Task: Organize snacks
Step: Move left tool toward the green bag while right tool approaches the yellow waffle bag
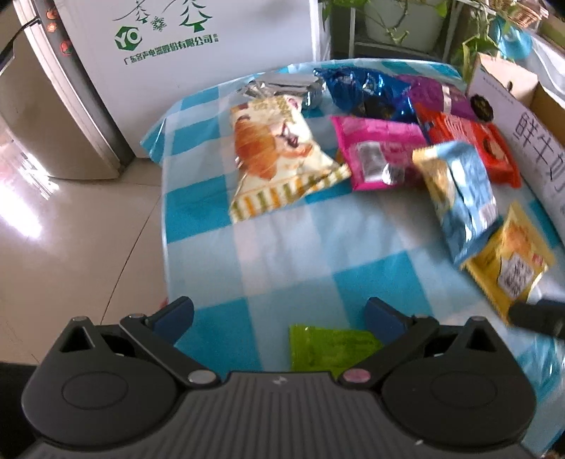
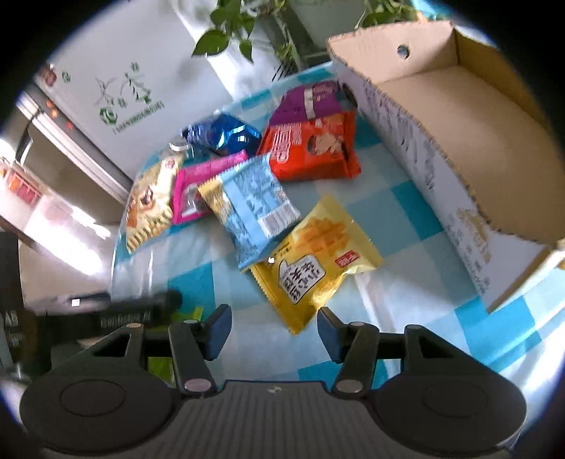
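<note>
Several snack packets lie on a blue-checked tablecloth [image 1: 282, 247]. My left gripper [image 1: 279, 321] is open and empty above a green packet [image 1: 328, 349] between its fingers. My right gripper [image 2: 273, 332] is open and empty just short of a yellow packet [image 2: 317, 261], which also shows in the left wrist view [image 1: 512, 257]. A light blue packet [image 2: 250, 208] lies partly over it. Beyond are pink [image 2: 201, 183], red [image 2: 310, 148], purple [image 2: 307, 102], dark blue [image 2: 219, 134] and cream [image 2: 148, 204] packets. An open cardboard box [image 2: 459, 116] stands at the right.
A white appliance with green print [image 1: 176, 46] and a fridge [image 1: 46, 116] stand left of the table. Potted plants [image 1: 399, 21] are behind it. Tiled floor [image 1: 70, 247] lies past the table's left edge. The left gripper shows dark and blurred in the right wrist view [image 2: 134, 314].
</note>
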{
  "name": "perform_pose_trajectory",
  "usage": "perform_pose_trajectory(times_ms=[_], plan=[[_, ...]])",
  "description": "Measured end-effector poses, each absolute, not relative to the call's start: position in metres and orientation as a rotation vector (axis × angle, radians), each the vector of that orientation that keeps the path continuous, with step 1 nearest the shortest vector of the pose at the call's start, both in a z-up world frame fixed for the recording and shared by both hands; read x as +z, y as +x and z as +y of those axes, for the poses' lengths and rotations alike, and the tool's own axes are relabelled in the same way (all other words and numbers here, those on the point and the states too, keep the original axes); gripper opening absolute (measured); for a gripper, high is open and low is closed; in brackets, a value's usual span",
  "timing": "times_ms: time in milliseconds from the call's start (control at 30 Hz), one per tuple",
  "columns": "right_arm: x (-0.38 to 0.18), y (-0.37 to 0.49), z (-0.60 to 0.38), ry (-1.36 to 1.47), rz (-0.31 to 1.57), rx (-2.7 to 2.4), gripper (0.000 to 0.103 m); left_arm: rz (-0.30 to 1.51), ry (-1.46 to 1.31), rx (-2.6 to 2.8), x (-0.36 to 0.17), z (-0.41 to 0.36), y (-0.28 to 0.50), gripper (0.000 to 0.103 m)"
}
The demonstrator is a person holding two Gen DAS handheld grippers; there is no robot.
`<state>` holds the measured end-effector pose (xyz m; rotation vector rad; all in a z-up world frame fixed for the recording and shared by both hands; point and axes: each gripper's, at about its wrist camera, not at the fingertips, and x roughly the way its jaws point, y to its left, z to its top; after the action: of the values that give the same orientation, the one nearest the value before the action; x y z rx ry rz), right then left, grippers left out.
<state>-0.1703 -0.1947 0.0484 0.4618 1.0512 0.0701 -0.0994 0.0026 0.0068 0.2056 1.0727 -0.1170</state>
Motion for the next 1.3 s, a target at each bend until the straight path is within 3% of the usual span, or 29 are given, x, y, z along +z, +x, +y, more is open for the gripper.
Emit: perform_pose_trajectory(times_ms=[67, 267, 700, 1300], plan=[[0.052, -0.172, -0.200, 0.467, 1.031, 0.044, 0.071, 1.064, 0.183, -0.129, 0.008, 0.009, -0.105, 0.102], [0.049, -0.166, -0.210, 0.492, 0.999, -0.027, 0.071, 1.015, 0.104, -0.195, 0.022, 0.019, -0.125, 0.102], [0.040, -0.152, -0.215, 0.523, 1.002, -0.062, 0.072, 1.045, 0.243, -0.419, 0.017, 0.005, -0.172, 0.102], [0.050, -0.153, -0.196, 0.594, 1.006, 0.230, 0.077, 1.012, 0.119, -0.172, 0.008, 0.031, -0.141, 0.102]])
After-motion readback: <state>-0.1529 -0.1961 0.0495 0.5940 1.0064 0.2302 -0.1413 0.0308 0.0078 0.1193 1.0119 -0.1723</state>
